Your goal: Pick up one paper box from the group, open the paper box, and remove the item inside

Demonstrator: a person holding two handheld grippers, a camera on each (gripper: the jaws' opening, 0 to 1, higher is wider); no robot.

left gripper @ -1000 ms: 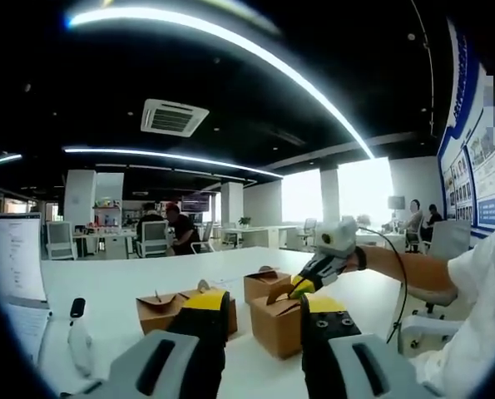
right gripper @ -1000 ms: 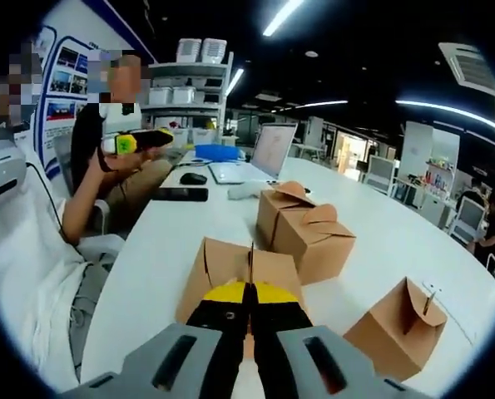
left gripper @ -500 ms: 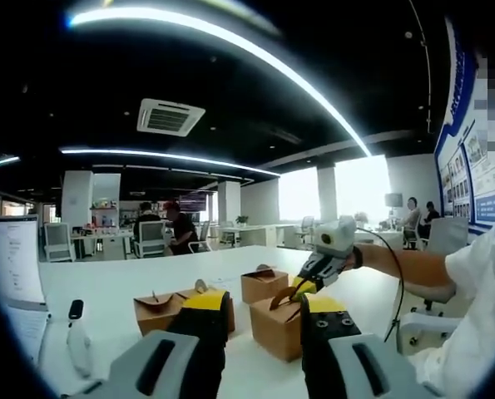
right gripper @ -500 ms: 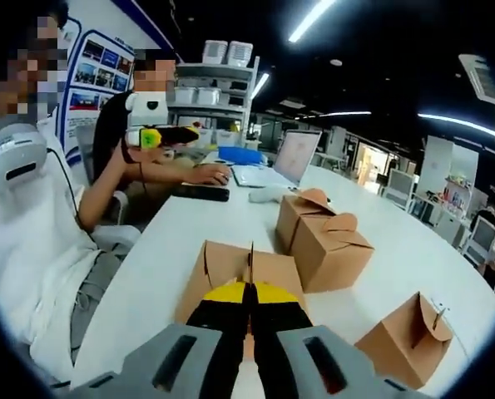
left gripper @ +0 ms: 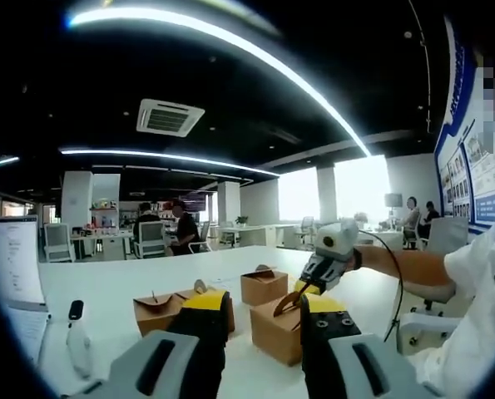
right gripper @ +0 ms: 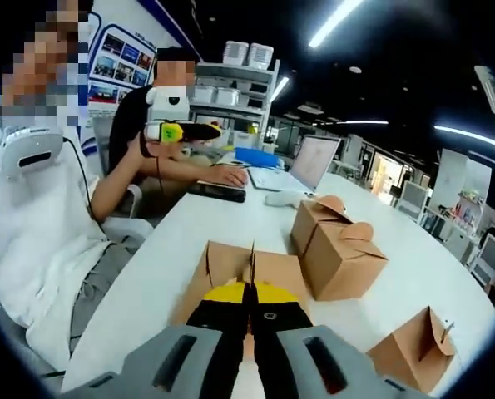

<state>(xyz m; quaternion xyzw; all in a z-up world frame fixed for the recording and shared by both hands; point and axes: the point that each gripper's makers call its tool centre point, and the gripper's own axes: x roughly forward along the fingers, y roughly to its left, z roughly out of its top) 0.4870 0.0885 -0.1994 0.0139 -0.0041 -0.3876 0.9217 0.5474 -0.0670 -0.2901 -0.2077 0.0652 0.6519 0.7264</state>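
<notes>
On the white bench (right gripper: 172,249), our right tongs (right gripper: 249,309) stay clenched on the top flap of a brown paper box (right gripper: 230,270), now lifting it slightly. Our left tongs (left gripper: 264,320) hover released beside it, so opening has begun.

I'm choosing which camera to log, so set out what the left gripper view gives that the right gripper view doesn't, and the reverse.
Left gripper view: the open left claw, a ceiling air-conditioner vent and bright windows.
Right gripper view: a seated person's handheld gripper, a black phone and storage shelves.
Shared: the white table, several brown boxes, and the right claw shut on the upright flap of the nearest paper box.
</notes>
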